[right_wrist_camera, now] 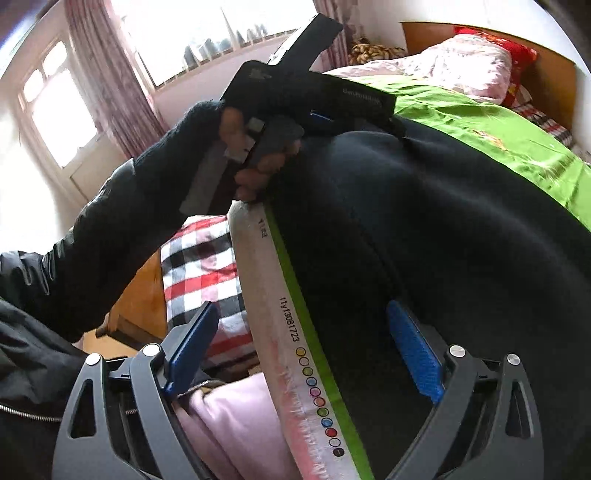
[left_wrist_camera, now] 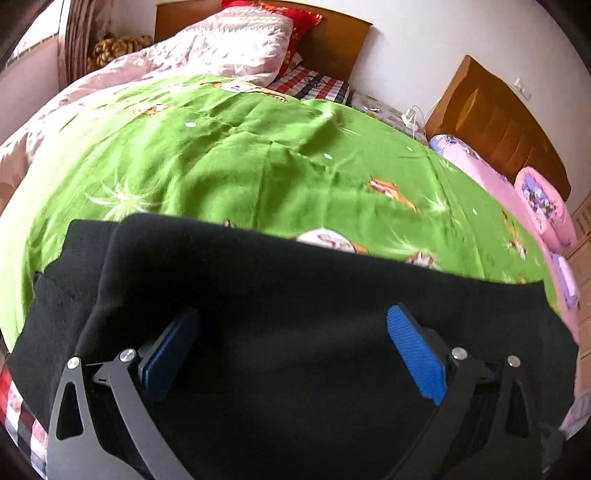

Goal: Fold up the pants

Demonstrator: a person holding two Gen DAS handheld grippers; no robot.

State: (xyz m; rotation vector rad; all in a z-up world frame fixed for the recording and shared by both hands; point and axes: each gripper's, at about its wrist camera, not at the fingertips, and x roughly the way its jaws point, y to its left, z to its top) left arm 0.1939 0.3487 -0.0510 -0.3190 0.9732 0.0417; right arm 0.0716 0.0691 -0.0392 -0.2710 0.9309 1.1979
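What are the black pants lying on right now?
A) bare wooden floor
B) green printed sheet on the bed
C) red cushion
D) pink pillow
B: in the left wrist view the black pants lie spread on the green printed sheet that covers the bed.

On the bed in front of me: one pair of black fleece pants (left_wrist_camera: 295,295), one green printed cotton sheet (left_wrist_camera: 229,155), one pale pink patterned quilt (left_wrist_camera: 229,48), one red embroidered pillow (left_wrist_camera: 299,22) and two brown wooden headboards (left_wrist_camera: 332,40). I hold two black two-finger grippers with blue pads, left (left_wrist_camera: 291,354) and right (right_wrist_camera: 310,350).
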